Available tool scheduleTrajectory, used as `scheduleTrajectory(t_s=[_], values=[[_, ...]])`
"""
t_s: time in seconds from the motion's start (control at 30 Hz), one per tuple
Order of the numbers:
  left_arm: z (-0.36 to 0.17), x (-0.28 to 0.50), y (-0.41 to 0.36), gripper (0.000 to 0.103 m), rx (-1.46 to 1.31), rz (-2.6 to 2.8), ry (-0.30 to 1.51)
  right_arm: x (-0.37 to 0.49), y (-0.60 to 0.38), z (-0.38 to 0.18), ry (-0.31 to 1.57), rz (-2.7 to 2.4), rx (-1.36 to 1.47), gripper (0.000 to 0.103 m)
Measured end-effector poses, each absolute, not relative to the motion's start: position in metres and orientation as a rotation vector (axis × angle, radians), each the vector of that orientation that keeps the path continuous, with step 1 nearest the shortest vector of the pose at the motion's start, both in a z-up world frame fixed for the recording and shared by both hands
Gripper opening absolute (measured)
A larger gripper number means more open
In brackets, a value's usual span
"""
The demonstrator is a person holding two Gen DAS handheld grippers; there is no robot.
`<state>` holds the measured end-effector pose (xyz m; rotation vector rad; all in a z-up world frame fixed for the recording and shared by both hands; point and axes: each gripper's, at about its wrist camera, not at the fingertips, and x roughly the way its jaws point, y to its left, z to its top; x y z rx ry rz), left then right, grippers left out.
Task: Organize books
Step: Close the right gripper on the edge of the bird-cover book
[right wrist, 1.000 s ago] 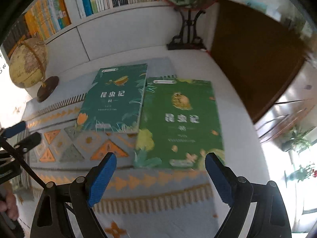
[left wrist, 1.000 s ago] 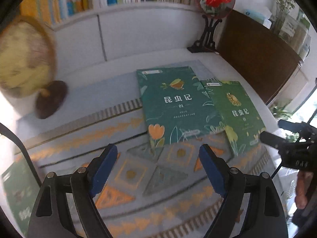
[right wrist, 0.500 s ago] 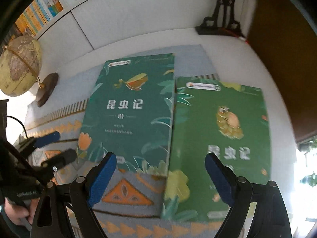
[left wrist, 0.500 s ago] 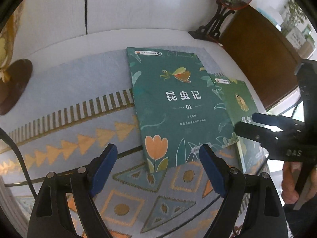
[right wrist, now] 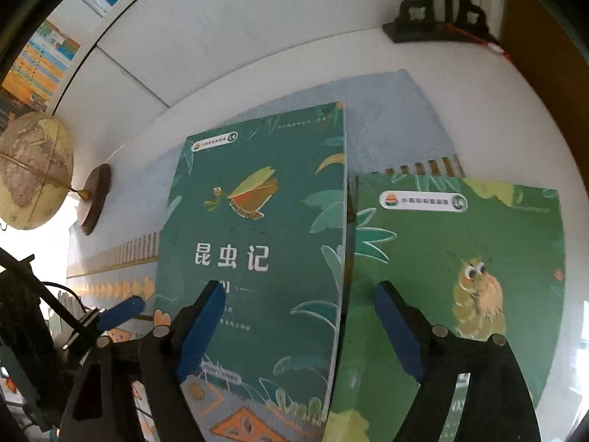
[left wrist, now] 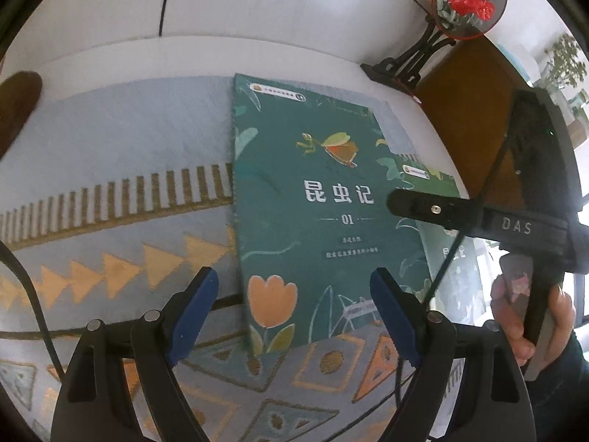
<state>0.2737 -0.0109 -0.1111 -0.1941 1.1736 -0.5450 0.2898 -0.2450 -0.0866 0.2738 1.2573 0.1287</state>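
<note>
A: What sits between the left gripper (left wrist: pixel 294 316) pads?

B: Nothing is clamped. The jaws stand wide over the near edge of the dark green book (left wrist: pixel 313 228), which lies flat on the patterned rug (left wrist: pixel 110 221).

A: And toward three o'clock?

B: The right gripper (left wrist: pixel 460 217), its black finger reaching over a lighter green book (left wrist: pixel 438 180) that is mostly hidden. A hand (left wrist: pixel 533 316) grips its handle at four o'clock.

A: Up at one o'clock?

B: A round red flower ornament (left wrist: pixel 467 0) on a black stand, beside a brown cabinet (left wrist: pixel 475 84).

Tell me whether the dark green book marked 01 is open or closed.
Closed: the dark green book lies flat on the rug, front cover up.
</note>
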Motion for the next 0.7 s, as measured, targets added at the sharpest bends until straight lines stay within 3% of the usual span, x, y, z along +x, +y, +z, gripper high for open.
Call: scheduleTrajectory(t_s=[0.47,0.7], values=[[-0.109,0.252,0.004,0.084,-0.216,-0.545,1.167,0.304,-0.213,-0.101,1.299,0.252,0.229,0.084],[-0.110,0.195,0.033,0.084,-0.236,-0.521,1.179,0.275,-0.180,-0.103,1.319,0.324,0.211,0.084]])
